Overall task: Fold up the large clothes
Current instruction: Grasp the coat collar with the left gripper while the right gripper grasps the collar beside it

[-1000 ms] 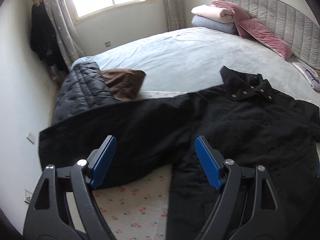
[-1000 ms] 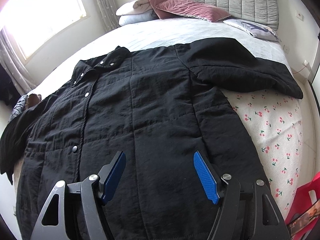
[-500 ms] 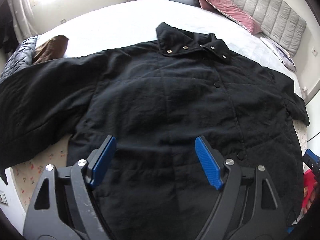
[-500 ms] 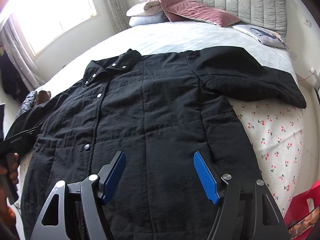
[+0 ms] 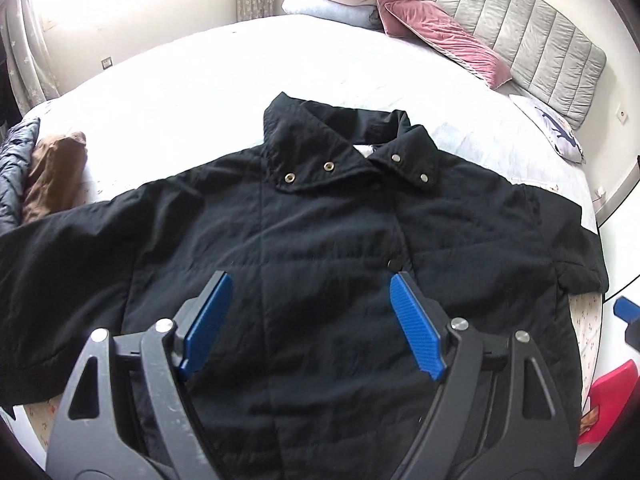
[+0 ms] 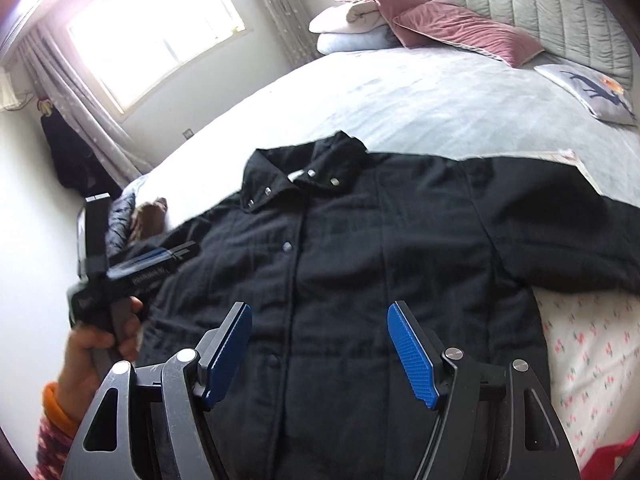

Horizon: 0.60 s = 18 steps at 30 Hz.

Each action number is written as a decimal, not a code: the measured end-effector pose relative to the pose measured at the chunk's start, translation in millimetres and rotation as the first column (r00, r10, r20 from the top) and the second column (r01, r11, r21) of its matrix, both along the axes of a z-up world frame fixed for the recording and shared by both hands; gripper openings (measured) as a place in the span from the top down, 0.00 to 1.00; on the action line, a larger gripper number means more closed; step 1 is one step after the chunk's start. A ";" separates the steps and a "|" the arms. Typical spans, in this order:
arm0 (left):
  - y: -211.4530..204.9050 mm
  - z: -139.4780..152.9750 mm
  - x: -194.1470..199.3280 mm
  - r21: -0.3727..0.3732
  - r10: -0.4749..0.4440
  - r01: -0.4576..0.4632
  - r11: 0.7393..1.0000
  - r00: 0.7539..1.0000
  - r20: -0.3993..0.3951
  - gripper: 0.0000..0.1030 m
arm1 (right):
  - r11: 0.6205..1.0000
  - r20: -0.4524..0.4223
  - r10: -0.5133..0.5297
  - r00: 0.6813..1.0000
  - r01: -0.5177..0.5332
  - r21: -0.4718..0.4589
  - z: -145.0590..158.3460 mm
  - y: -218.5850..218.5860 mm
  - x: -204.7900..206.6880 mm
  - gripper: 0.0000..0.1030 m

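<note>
A large black padded jacket [image 5: 320, 240] lies spread face up on the bed, collar toward the headboard, both sleeves stretched out sideways; it also shows in the right wrist view [image 6: 380, 240]. My left gripper [image 5: 310, 280] is open and empty, hovering above the jacket's chest. My right gripper [image 6: 318, 310] is open and empty above the jacket's front, near the snap placket. The left gripper body [image 6: 120, 264] shows in the right wrist view, held in a hand over the jacket's left sleeve.
The bed [image 5: 240, 64] has a grey headboard [image 5: 520, 32], pink pillows [image 5: 440, 36] and folded blankets [image 5: 332, 0] at the far end. A brown garment [image 5: 52, 176] and a dark quilted one [image 5: 12, 160] lie at the left edge. A red object [image 5: 612, 400] stands at the right.
My left gripper has swung right from the left sleeve to over the jacket's chest and collar. My right gripper has moved forward and tilted up; the left gripper has come into its view.
</note>
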<state>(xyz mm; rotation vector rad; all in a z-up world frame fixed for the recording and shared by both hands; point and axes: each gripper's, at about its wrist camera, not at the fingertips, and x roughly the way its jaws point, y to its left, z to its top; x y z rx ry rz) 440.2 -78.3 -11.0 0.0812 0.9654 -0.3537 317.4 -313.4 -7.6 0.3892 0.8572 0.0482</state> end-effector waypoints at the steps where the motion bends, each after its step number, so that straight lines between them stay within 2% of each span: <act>1: -5.1 -1.4 5.8 0.005 -0.005 0.005 1.000 1.000 -0.003 0.21 | 1.000 0.004 0.008 1.000 -0.008 0.017 -0.2 -2.0 15.5 0.31; 6: -30.7 -9.5 37.8 0.027 -0.061 0.060 0.998 0.998 0.031 0.21 | 0.994 0.034 0.054 0.998 -0.057 0.095 -19.7 -18.6 86.2 0.31; 10: -50.8 -21.5 68.4 0.085 -0.099 0.093 0.992 0.993 0.066 0.21 | 0.978 0.046 0.074 0.996 -0.081 0.193 -57.4 -39.1 143.8 0.32; 13: -62.1 -25.5 90.0 0.059 -0.120 0.114 0.992 0.987 0.106 0.22 | 0.964 0.031 0.086 0.996 -0.091 0.250 -97.2 -48.0 187.9 0.38; 15: -68.2 -28.8 102.1 0.030 -0.119 0.116 0.993 0.985 0.123 0.28 | 0.965 0.015 0.075 0.997 -0.076 0.252 -119.1 -52.5 210.3 0.40; 17: -75.0 -35.4 112.7 0.021 -0.123 0.121 0.992 0.985 0.119 0.42 | 0.964 0.001 0.058 0.998 -0.056 0.260 -140.5 -55.6 232.6 0.40; 18: -78.9 -39.2 117.2 0.028 -0.129 0.126 0.992 0.985 0.117 0.46 | 0.960 -0.003 0.043 0.999 -0.041 0.278 -151.9 -58.3 243.5 0.42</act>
